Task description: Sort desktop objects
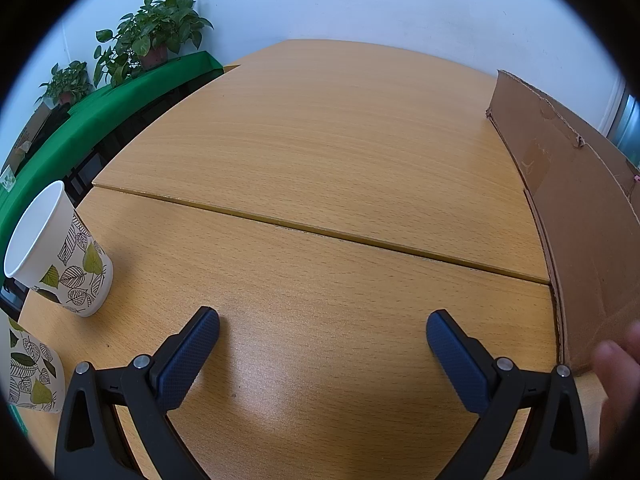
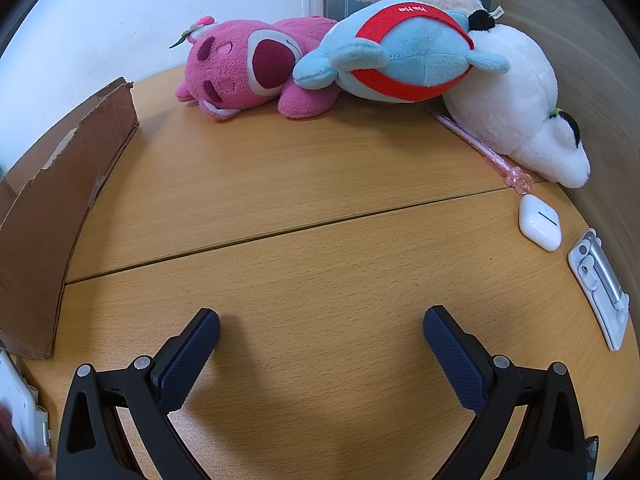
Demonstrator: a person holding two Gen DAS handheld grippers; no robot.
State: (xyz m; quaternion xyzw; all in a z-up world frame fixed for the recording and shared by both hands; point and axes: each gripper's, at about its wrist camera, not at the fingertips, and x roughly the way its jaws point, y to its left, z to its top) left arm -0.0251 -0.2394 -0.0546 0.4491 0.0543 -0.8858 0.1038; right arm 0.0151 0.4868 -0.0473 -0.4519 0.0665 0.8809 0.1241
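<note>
Pink pen [image 2: 476,145] flat, long axis diagonal, charm end nearest — both grippers' fingers [image 1: 192,356] [image 2: 452,356] apart, empty.

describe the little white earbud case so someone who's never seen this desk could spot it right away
Start at the pile of plush toys at the far right of the wooden desk and find the big white plush. In front of its near end, just past the tip of the pink pen, lies the earbud case. It alone is smooth, glossy, rounded white.
</note>
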